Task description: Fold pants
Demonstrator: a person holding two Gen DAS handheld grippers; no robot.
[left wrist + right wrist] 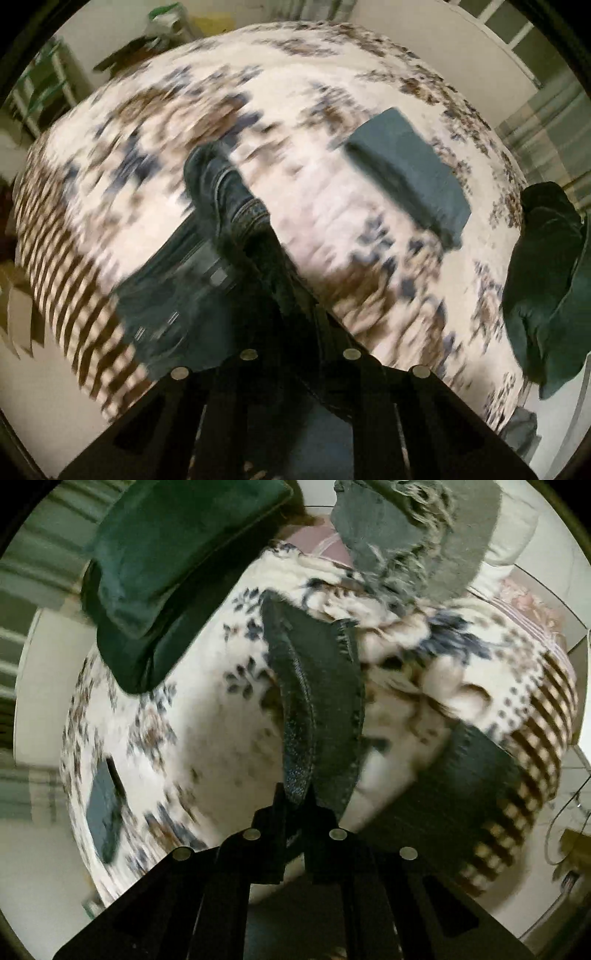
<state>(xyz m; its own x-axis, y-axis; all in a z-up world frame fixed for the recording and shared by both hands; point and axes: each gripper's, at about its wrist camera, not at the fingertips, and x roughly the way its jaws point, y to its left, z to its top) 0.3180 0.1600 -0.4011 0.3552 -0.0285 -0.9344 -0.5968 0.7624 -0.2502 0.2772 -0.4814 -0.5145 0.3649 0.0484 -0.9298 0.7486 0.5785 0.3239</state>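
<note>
The dark denim pants [229, 206] hang over a bed with a floral cover [332, 229]. In the left wrist view my left gripper [280, 295] is shut on the pants cloth, which runs up and left from the dark fingers; the view is motion-blurred. In the right wrist view my right gripper [295, 805] is shut on a fold of the same pants [317, 701], whose frayed hem stands up above the fingertips. More dark denim [461, 775] drapes at the right over the bed's edge.
A folded teal garment [406, 173] lies on the bed, also in the right wrist view [105, 805]. Dark green pillows [173, 568] sit at the bed's head, seen too in the left wrist view [546, 280]. Grey clothes [413, 535] lie piled at the far end.
</note>
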